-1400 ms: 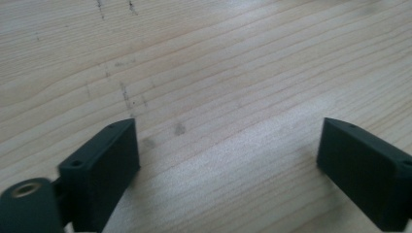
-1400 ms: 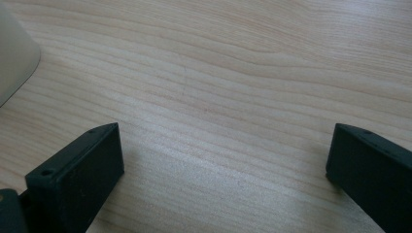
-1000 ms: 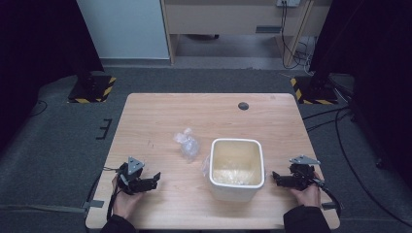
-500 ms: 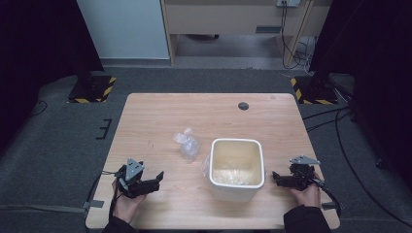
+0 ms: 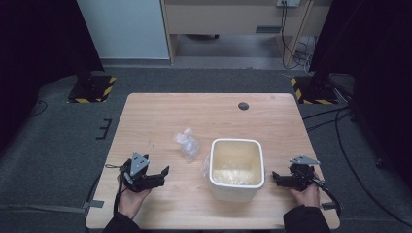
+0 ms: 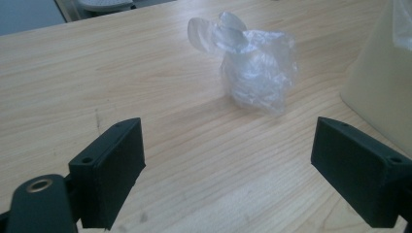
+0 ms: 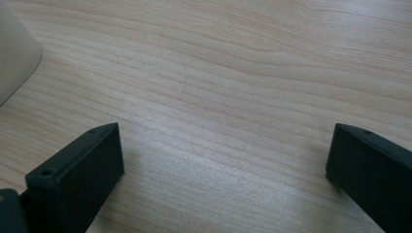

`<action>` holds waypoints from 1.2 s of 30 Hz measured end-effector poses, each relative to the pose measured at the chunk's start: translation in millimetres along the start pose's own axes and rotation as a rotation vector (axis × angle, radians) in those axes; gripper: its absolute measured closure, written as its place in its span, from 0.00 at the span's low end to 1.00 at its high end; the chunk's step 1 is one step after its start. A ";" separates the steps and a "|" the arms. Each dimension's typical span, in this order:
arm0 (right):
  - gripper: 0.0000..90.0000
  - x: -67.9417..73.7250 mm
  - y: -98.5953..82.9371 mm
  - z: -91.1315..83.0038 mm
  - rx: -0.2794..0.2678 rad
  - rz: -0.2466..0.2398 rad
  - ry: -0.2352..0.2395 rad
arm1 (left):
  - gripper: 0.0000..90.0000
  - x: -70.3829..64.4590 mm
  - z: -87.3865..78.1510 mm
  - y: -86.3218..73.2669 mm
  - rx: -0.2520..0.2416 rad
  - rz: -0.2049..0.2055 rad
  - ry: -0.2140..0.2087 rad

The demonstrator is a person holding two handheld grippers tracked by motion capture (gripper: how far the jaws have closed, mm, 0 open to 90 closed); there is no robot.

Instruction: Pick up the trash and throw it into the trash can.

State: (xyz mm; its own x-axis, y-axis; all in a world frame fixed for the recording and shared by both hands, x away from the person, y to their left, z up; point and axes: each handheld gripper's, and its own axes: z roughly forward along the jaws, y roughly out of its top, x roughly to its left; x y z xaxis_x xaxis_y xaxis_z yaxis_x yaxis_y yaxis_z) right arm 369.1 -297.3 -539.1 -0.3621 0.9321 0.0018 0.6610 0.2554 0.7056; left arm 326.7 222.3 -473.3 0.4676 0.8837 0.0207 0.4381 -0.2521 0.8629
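now left claw (image 5: 163, 174) gaping wide, aiming at crumpled plastic bag (image 6: 252, 73) lying mid-desk beside white bin (image 5: 237, 169), likely lining up grab; right claw (image 5: 276, 176) wide too, idling near bin.

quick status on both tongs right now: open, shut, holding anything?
Left tongs: open, holding nothing, aimed at the crumpled clear plastic bag on the table.
Right tongs: open, holding nothing, over bare tabletop beside the white bin.

Grey carpet floor (image 5: 58, 145); pale wall panel (image 5: 121, 26); wooden desk (image 5: 233, 17) behind; dark sides; hazard-striped bases (image 5: 92, 87).
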 end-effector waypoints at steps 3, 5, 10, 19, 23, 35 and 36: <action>0.00 0.2 -0.2 0.0 -0.001 -0.001 -0.001 | 0.12 -2.7 4.4 8.5 -0.013 0.009 -0.002; 0.00 0.2 -0.2 0.0 -0.002 0.000 -0.001 | 0.12 -4.2 6.8 14.7 -0.027 0.008 -0.003; 0.00 0.3 -0.2 0.0 -0.002 0.000 0.000 | 0.12 -6.0 11.6 25.0 -0.053 0.005 -0.004; 0.00 0.2 -0.2 0.0 -0.002 -0.001 -0.001 | 0.12 -6.2 24.3 37.4 -0.077 -0.027 -0.017; 0.00 0.3 -0.2 0.0 -0.002 0.000 -0.001 | 0.11 -7.2 31.5 38.9 -0.073 -0.035 -0.023; 0.00 0.2 -0.2 0.0 -0.001 0.000 -0.001 | 0.08 -14.2 57.3 45.5 -0.061 -0.035 -0.020; 0.00 0.2 -0.2 0.0 -0.002 0.000 -0.001 | 0.08 -14.8 62.8 45.6 -0.049 -0.038 -0.019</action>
State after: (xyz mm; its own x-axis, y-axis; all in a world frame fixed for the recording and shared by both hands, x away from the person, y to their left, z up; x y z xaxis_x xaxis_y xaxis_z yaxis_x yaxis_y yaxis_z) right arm 368.9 -297.2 -539.2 -0.3619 0.9322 0.0013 0.6598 0.2552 0.7067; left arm 388.0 172.9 -465.9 0.4659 0.8846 -0.0220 0.4182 -0.1982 0.8865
